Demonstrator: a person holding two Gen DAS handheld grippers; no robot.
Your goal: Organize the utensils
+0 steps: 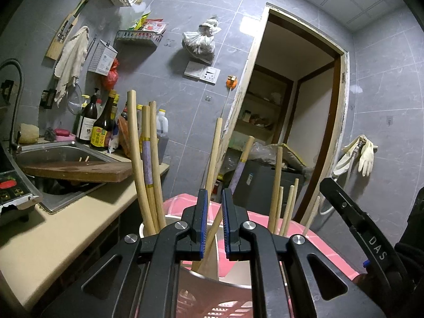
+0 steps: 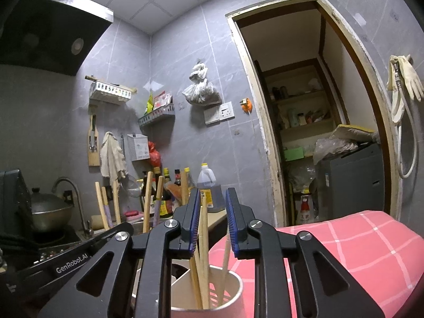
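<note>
Home kitchen: steel sink (image 1: 61, 153) with sauce bottles (image 1: 102, 129) just behind it, range hood (image 2: 53, 26) above, grey tiled walls.

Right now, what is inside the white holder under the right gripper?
The white holder holds several wooden chopsticks standing on end. Its bottom and the chopsticks' lower tips are hidden by the right gripper.

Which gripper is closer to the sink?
Left. The left gripper hovers over the utensil holder beside the counter with the sink; the right gripper sits farther off, over the holder's other side.
</note>
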